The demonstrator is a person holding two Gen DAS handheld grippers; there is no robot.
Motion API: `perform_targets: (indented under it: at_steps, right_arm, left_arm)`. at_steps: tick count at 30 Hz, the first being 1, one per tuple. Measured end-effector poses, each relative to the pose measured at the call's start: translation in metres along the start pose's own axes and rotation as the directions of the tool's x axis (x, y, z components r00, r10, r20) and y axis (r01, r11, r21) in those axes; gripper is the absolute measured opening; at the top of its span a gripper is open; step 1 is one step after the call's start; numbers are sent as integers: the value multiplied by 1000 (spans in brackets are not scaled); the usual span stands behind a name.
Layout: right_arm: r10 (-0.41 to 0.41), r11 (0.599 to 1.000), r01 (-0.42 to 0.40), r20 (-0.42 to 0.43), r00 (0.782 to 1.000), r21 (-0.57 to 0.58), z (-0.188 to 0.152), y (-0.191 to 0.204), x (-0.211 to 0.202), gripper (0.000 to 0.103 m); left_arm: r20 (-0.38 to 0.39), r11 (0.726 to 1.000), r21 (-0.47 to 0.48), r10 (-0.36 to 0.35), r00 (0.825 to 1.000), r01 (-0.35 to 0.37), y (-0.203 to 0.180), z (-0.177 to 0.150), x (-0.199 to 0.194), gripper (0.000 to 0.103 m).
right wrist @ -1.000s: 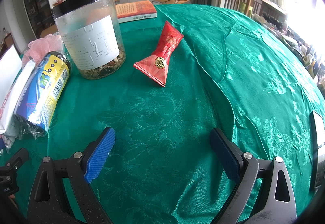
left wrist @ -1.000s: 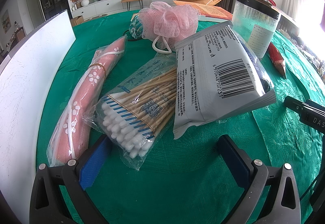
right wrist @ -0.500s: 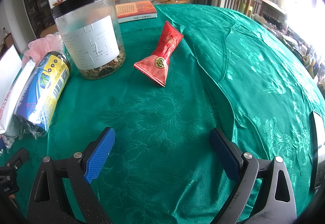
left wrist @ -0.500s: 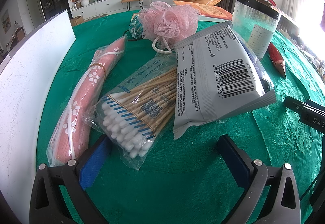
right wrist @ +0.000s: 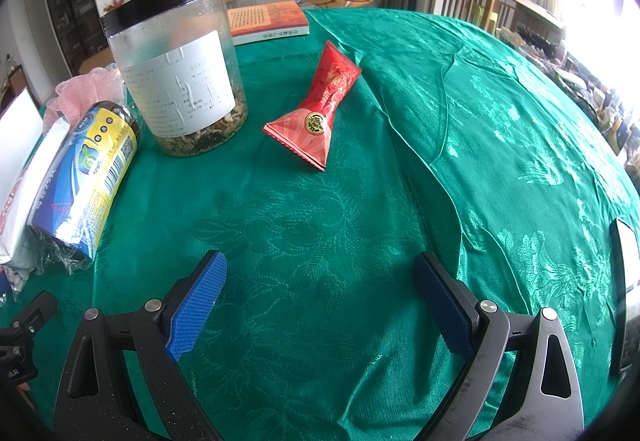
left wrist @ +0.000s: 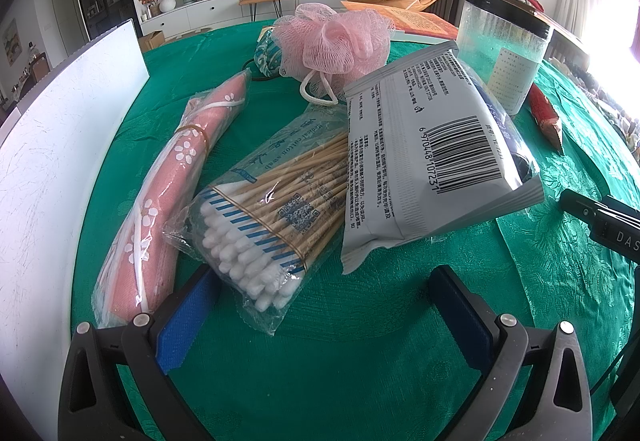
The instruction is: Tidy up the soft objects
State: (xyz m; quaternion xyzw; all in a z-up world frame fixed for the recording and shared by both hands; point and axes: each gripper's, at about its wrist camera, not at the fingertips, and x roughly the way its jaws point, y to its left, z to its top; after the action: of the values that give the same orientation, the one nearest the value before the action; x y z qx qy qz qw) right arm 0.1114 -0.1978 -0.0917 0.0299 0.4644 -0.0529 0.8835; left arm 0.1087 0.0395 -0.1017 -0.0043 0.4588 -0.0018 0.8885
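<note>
Far left there's a white board (left wrist: 52, 169) standing along the edge of the green tablecloth (left wrist: 320, 361). Next to it lies a pink flowered roll (left wrist: 168, 193) in plastic, then a bag of cotton swabs (left wrist: 272, 213) partly tucked under a grey wipes pack (left wrist: 432, 161). A pink mesh loofah (left wrist: 336, 37) sits behind those. The left gripper (left wrist: 320, 313) is spread wide, holding nothing, just short of the swab bag. Further right: a clear jar (right wrist: 176, 77), a red sachet (right wrist: 320, 109), and the right gripper (right wrist: 320, 305), also wide apart over bare cloth.
</note>
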Motion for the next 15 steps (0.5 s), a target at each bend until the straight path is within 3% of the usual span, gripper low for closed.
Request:
perform_targets:
  at_steps: [15]
  right_arm:
    - [-1,1000,1,-1,1000,-2,0,0,0,96]
  left_arm:
    - [-2,1000,3,-1,1000,1,0,-1,-1,103]
